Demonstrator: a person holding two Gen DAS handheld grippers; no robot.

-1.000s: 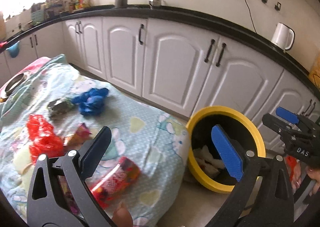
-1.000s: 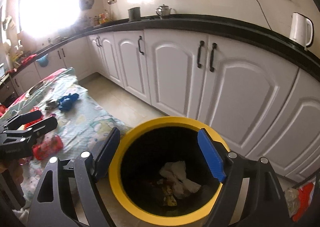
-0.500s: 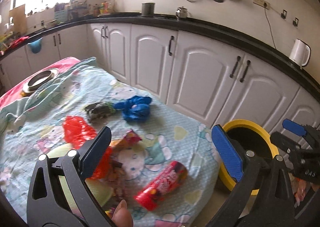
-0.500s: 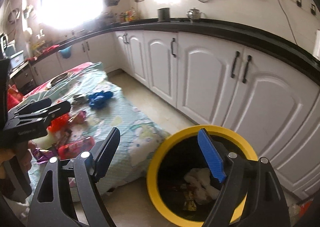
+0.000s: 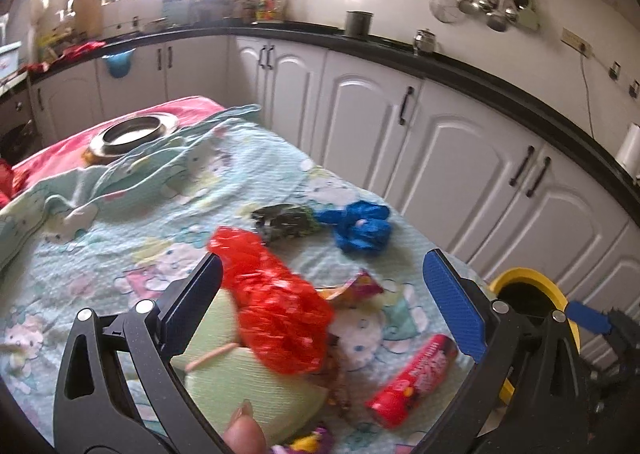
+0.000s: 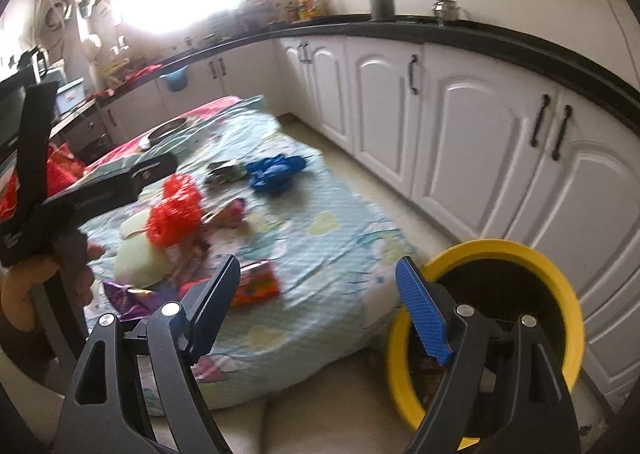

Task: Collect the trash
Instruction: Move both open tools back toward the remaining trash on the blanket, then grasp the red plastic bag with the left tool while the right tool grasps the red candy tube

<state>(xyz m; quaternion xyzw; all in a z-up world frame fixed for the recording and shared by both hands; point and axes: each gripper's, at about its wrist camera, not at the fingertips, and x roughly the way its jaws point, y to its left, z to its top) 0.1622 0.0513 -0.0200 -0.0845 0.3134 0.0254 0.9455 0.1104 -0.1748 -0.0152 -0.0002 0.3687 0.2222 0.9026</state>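
One red bag (image 5: 276,310) between left hand-held gripper (image 5: 324,310) fingers.

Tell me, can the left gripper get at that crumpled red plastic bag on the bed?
Probably yes: the left gripper is open, the red plastic bag lies on top between its fingers, nothing covering it.

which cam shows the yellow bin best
The right wrist view: the yellow bin shows most of its rim and dark inside. The left wrist view catches only a slice of it behind the left gripper.
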